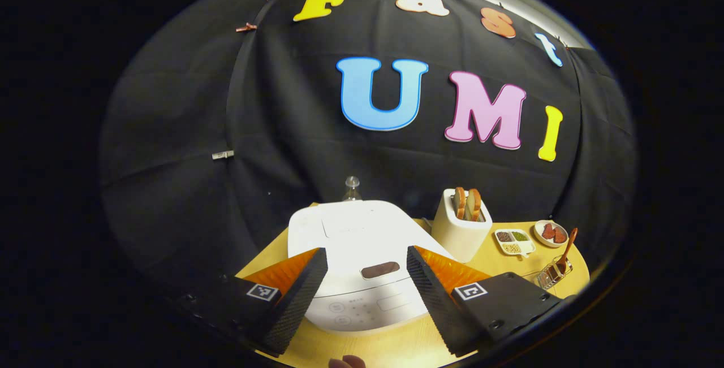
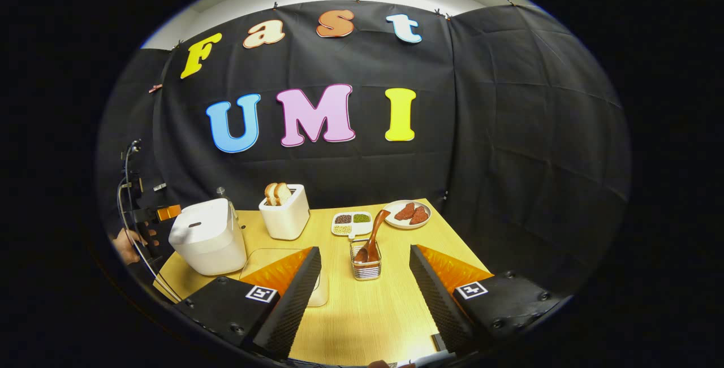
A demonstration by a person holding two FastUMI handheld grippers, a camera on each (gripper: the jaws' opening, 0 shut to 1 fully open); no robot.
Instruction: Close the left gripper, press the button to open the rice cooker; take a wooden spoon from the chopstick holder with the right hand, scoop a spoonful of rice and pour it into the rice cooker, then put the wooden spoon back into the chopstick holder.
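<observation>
Both claws, left (image 1: pixel 366 260) over the rice cooker (image 1: pixel 362 243) and right (image 2: pixel 365 260) facing the chopstick holder (image 2: pixel 366 263), gape apart.

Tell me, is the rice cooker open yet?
Not yet. The rice cooker lid is down and the left gripper hangs open before its button. The wooden spoon stands in the chopstick holder, the right gripper open. Pressing, scooping, pouring and returning remain.

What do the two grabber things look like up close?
The left gripper and the right gripper look alike: two long wedge-shaped fingers with ridged inner faces, on dark blocks with screws and a small square black-and-white marker each.
</observation>
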